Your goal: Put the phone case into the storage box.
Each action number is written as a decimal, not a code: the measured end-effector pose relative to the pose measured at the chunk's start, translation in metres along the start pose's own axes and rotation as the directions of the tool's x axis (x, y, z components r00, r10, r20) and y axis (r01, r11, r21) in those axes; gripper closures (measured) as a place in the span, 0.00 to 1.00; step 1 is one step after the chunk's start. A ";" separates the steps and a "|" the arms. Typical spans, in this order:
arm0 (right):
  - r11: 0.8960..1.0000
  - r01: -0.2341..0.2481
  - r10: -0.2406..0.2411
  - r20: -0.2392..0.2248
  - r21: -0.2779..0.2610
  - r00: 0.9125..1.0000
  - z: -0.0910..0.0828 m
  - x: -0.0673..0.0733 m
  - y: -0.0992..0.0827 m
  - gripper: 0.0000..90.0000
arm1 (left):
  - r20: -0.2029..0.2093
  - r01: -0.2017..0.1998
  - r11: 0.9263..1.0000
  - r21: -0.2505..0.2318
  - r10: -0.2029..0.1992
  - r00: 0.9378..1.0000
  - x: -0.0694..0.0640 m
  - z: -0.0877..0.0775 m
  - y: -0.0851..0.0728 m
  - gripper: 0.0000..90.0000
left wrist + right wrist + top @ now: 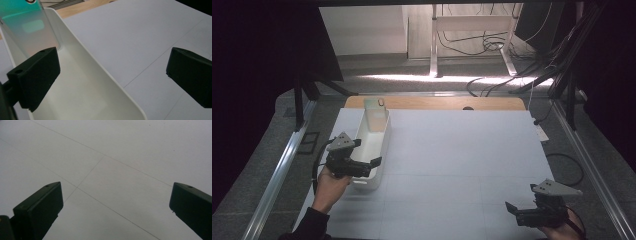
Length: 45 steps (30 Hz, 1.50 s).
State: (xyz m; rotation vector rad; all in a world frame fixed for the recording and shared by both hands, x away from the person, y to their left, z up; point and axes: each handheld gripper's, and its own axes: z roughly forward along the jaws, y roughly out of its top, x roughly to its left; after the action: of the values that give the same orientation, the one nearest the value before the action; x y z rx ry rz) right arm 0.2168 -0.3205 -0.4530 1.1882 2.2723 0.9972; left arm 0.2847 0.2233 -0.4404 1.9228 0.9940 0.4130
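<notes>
Left gripper (371,165) gapes wide over the near end of the white bin (82,82), straddling its wall, likely to grip it; phone case (375,116) leans at the far end; right gripper (512,209) idle, wide, empty.

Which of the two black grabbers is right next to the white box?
The left gripper. Its open jaws straddle the near wall of the white bin, one inside, one outside. The right gripper hovers open over bare table, far from the bin.

White bin (373,150) on papered table (462,160)
</notes>
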 end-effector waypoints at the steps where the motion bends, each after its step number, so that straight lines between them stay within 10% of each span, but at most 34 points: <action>1: 1.000 0.000 0.000 0.000 0.000 1.000 0.000 0.000 0.000 0.00 | 0.000 0.000 1.000 -0.001 0.000 1.000 0.000 -0.001 -0.001 0.00; 45: 1.000 0.016 -0.016 -0.001 -0.001 1.000 0.000 0.001 0.000 0.00 | -0.052 0.006 0.999 -0.032 -0.008 0.999 -0.017 -0.035 -0.028 0.00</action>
State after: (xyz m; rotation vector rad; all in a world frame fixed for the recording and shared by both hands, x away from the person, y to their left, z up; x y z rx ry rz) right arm 0.2160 -0.3195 -0.4530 1.1680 2.2785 0.9926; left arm 0.2386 0.2372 -0.4438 1.8879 1.0222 0.4745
